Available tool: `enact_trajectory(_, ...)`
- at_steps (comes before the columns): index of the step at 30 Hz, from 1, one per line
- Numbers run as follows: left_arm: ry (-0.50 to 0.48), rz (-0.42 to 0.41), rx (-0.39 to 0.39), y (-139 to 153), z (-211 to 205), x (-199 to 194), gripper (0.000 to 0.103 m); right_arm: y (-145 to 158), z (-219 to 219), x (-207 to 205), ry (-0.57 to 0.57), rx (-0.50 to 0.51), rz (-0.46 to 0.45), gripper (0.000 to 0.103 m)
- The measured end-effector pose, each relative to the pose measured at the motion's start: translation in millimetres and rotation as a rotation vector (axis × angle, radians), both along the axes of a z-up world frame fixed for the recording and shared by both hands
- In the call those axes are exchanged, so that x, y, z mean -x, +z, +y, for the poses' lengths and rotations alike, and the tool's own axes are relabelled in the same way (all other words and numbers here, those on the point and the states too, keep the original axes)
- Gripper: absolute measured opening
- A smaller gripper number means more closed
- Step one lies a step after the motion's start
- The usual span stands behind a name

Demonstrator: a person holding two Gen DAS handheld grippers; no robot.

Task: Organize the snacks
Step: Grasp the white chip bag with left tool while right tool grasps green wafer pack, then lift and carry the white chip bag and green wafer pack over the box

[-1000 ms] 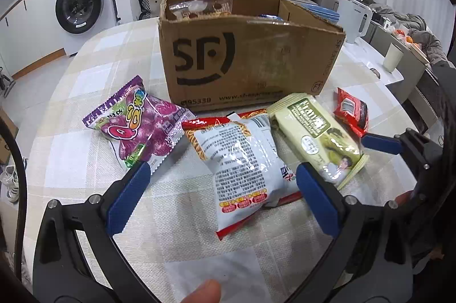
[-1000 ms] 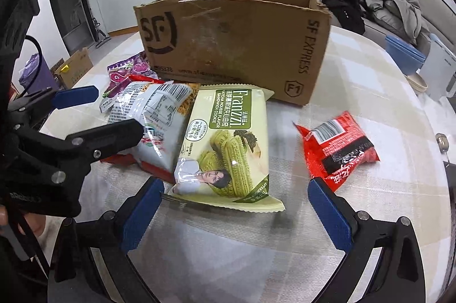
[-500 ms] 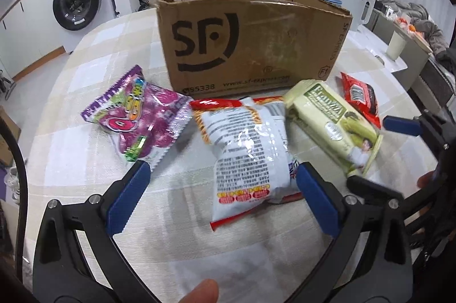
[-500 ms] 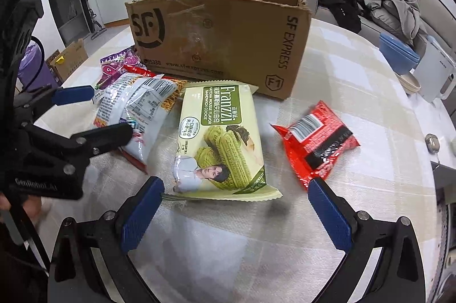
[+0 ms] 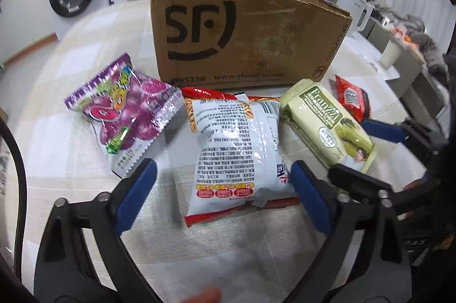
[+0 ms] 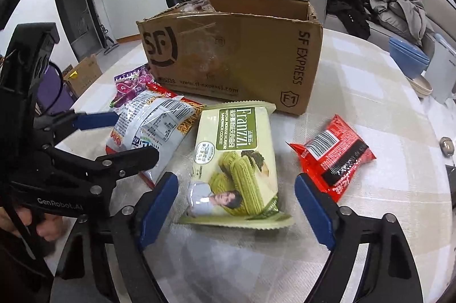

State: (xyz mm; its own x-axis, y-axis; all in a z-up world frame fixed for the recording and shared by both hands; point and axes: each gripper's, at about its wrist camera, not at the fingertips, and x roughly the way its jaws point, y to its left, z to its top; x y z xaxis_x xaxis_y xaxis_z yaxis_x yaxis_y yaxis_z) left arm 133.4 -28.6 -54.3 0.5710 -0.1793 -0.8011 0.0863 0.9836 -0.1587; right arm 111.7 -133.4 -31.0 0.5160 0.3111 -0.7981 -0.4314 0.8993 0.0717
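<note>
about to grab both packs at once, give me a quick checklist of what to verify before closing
1. white snack bag between the closing left gripper jaws, pads not yet touching: ok
2. green cookie pack between the closing right gripper jaws, untouched: ok
3. Grippers clear of each other: cannot tell, they sit close
4. red packet outside the right jaws: ok
5. cardboard box open on top: ok
6. Room inside the box: cannot tell
</note>
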Motion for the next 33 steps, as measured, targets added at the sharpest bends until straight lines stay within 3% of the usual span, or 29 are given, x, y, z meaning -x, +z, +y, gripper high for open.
enact_trajectory(4,-0.029,0.002,0.059,-3,3,1,0.072,-5,2,-5,-0.018,0.007,0.015,0.084)
enact_trajectory(7,-0.056,0.001,0.078,-4,0,1,0.06,-10,6,-11,-0.031,0.028,0.024,0.076)
enact_trajectory(15,-0.077,-0.014,0.072,-1,-6,6,0.052,-11,12,-8,-0.016,0.027,0.003,0.061)
enact_trajectory(33,-0.107,-0.052,0.121,22,11,20,0.05,11,-8,2,-0.023,-0.029,-0.047,0.061)
